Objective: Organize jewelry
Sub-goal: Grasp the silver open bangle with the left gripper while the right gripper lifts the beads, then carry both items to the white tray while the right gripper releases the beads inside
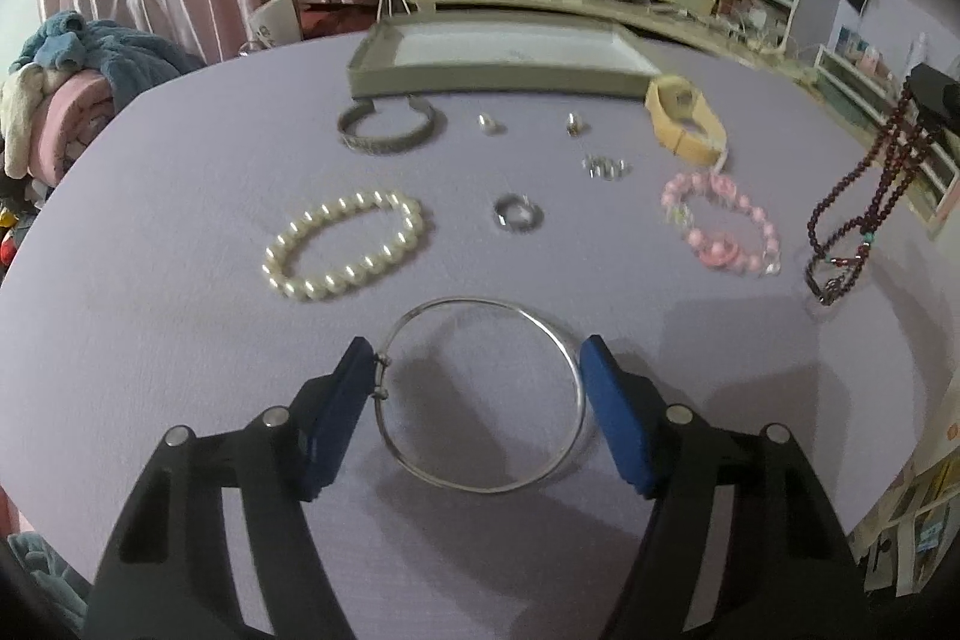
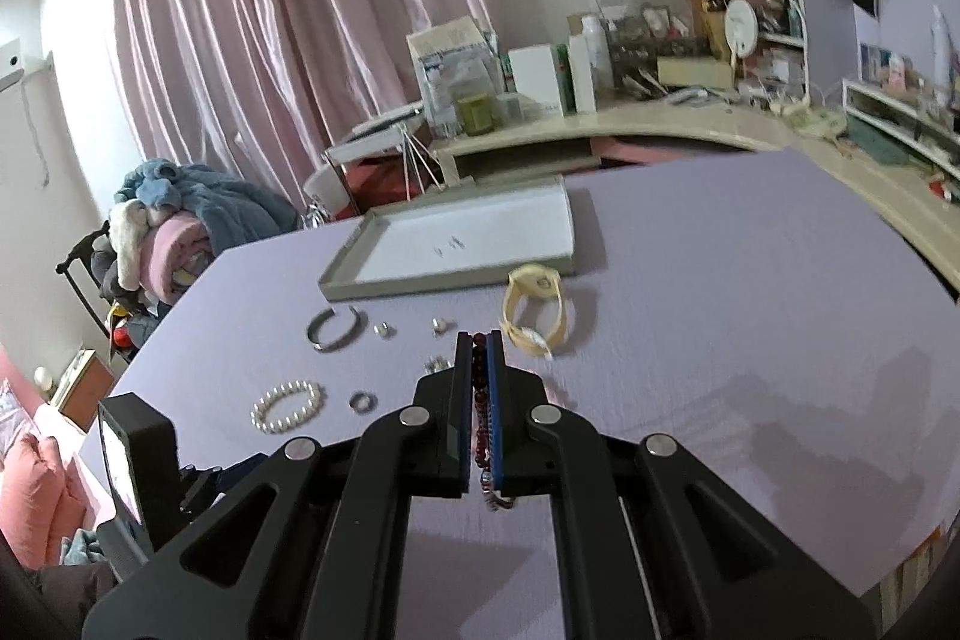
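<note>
My left gripper (image 1: 477, 358) is open, its blue pads on either side of a thin silver bangle (image 1: 480, 484) lying on the lilac table. My right gripper (image 2: 478, 340) is shut on a dark red bead necklace (image 2: 480, 400), held above the table; in the left wrist view the necklace (image 1: 864, 214) hangs at the right. On the table lie a pearl bracelet (image 1: 345, 244), a pink bead bracelet (image 1: 723, 223), a grey cuff (image 1: 390, 130), a cream watch (image 1: 684, 118) and several small rings (image 1: 519, 214). The grey tray (image 2: 420, 283) holds small earrings (image 2: 450, 244).
A beige curved counter (image 2: 690, 124) with boxes and bottles runs behind the table. A pile of blankets (image 2: 174, 220) sits at the left. Pink curtains hang behind. The table's right edge (image 2: 936, 514) is close to the right gripper.
</note>
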A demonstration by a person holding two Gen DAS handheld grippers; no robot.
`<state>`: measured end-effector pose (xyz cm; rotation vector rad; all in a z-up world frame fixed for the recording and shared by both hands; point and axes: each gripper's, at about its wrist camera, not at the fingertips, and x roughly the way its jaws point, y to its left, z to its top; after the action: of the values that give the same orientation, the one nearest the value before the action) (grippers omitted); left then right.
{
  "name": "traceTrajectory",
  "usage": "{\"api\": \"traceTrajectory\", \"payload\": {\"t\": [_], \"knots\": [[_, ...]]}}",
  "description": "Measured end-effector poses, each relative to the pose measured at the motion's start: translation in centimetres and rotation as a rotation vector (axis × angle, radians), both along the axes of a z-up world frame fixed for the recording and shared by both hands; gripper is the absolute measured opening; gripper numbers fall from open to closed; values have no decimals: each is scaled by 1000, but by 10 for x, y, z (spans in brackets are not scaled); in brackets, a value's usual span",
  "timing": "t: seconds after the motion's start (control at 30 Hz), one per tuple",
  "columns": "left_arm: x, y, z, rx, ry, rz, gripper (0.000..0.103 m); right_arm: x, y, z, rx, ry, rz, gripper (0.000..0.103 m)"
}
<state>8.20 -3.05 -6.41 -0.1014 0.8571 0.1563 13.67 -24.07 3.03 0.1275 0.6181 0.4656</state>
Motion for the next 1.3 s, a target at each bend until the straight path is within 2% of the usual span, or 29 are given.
{"api": "traceTrajectory", "payload": {"t": [0.33, 0.53, 0.7, 1.0, 1.3], "knots": [[12, 31, 75, -16, -113, -4, 70, 39, 14, 48, 11, -94, 25, 4], [49, 48, 122, 24, -161, -34, 70, 74, 31, 72, 6, -126, 34, 5], [98, 62, 153, 33, -197, -67, 70, 111, 47, 85, -3, -134, 40, 4], [183, 75, 167, -16, -215, -82, 70, 183, 75, 75, -7, -51, 52, 5], [250, 86, 145, -29, -184, -100, 70, 248, 99, 34, -67, 49, 36, 5]]}}
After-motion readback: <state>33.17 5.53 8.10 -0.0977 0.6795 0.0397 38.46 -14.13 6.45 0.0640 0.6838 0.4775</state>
